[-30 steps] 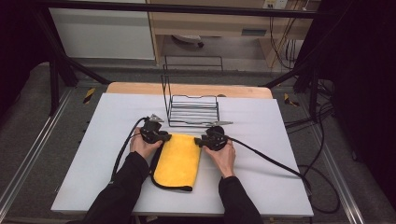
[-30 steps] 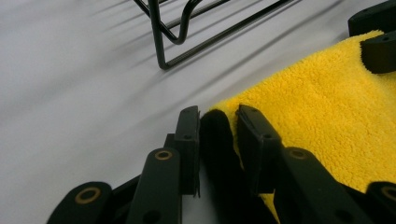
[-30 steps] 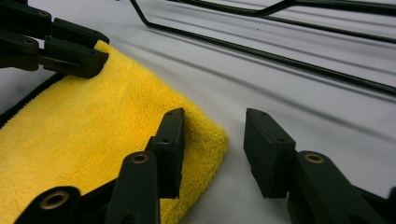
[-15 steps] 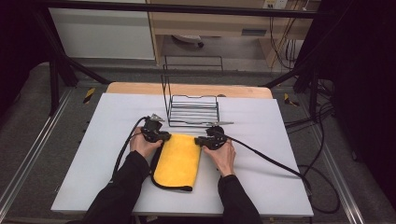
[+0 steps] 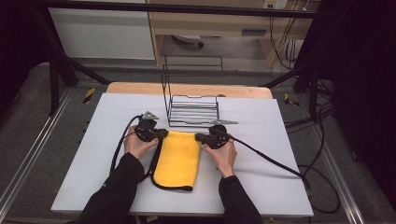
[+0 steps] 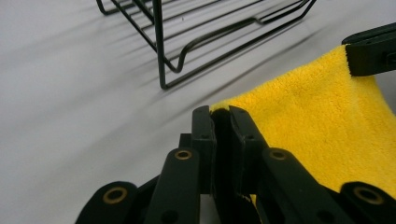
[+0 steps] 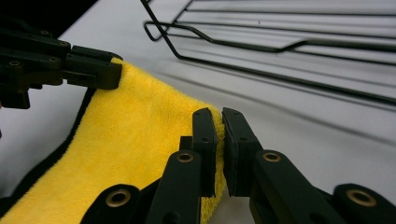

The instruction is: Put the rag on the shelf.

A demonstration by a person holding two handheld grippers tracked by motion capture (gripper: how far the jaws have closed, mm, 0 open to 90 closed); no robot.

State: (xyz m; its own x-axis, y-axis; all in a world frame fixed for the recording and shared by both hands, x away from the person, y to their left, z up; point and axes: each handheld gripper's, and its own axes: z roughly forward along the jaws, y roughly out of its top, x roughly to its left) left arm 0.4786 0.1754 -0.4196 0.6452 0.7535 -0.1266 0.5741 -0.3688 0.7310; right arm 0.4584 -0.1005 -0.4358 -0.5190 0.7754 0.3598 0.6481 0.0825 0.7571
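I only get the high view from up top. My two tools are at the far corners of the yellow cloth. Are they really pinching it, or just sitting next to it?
Observer: The left tool is pinching it. Its jaws have just been closing, and a corner of the yellow cloth sits squeezed between them.
Operator: What about my other one?
Observer: The right tool has just closed too, and the cloth's other far corner is caught between its jaws.
Operator: Is the wire rack touching the cloth?
Observer: No. In the left gripper view the wire rack stands apart from the cloth, with a strip of bare table between them.
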